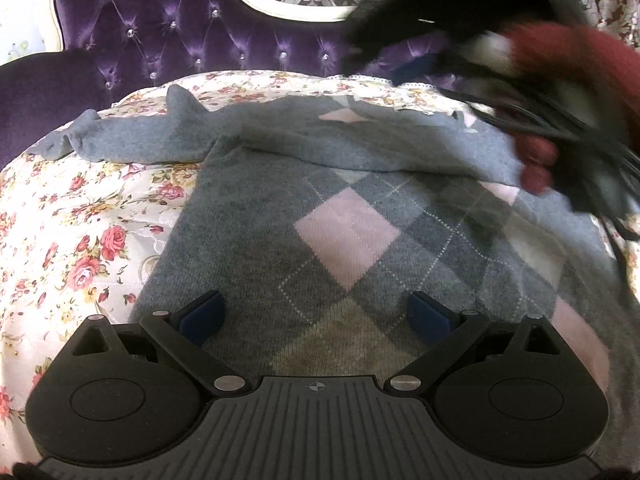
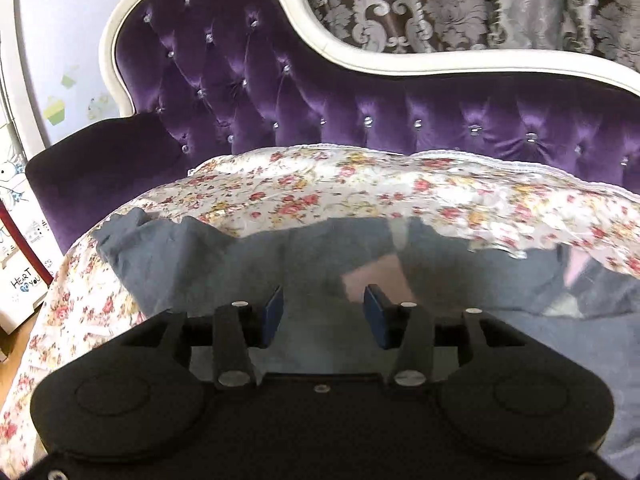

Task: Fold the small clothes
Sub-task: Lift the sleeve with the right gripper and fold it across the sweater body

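Observation:
A small grey sweater [image 1: 256,216] with pink and dark grey argyle diamonds lies on the floral cover. Its right sleeve is folded across the chest and its left sleeve [image 1: 132,140] stretches out to the left. My left gripper [image 1: 316,312] is open and empty, just above the sweater's lower front. The sweater also shows in the right wrist view [image 2: 208,264], blurred. My right gripper [image 2: 324,316] is open and empty above the folded upper part. In the left wrist view the right gripper [image 1: 560,148] shows as a dark blur, held by a hand in a red glove.
The floral cover [image 1: 72,240] lies over a purple tufted sofa [image 2: 320,104] with a white frame. Patterned curtains [image 2: 460,4] hang behind it. White boxes [image 2: 16,240] stand on the floor at the far left of the right wrist view.

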`<act>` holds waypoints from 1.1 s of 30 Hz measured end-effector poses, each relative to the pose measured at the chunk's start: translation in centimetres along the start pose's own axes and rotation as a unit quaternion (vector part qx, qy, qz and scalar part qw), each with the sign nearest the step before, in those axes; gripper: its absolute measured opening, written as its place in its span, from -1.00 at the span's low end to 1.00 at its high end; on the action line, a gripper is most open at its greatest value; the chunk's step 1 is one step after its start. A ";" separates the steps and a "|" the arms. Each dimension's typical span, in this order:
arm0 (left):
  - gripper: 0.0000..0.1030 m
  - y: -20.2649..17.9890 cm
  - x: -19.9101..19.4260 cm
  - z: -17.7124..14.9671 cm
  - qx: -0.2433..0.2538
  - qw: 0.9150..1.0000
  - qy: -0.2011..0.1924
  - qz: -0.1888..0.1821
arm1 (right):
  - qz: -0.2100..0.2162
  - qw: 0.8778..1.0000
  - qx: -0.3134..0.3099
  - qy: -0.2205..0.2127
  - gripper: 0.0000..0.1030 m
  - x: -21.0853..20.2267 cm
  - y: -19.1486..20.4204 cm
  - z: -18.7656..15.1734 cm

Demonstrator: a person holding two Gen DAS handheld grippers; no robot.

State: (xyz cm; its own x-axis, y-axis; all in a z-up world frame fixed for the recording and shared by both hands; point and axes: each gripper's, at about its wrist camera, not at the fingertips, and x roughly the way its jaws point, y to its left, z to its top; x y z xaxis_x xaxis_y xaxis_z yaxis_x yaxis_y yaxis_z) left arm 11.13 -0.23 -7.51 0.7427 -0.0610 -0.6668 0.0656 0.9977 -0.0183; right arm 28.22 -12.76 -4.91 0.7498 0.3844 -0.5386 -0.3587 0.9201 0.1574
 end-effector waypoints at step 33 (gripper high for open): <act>-0.38 5.6 8.0 11.9 0.061 0.997 0.025 -0.051 | -0.115 0.991 0.064 0.016 0.16 -8.0 -5.6 -13.0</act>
State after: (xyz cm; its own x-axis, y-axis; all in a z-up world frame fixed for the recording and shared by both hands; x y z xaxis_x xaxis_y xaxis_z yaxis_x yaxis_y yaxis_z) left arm 25.35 4.48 -4.05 0.6945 -0.1574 -0.7020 0.2223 0.9750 0.0013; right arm 17.04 -21.98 -12.28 0.7849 0.1618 -0.5981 -0.1049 0.9861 0.1290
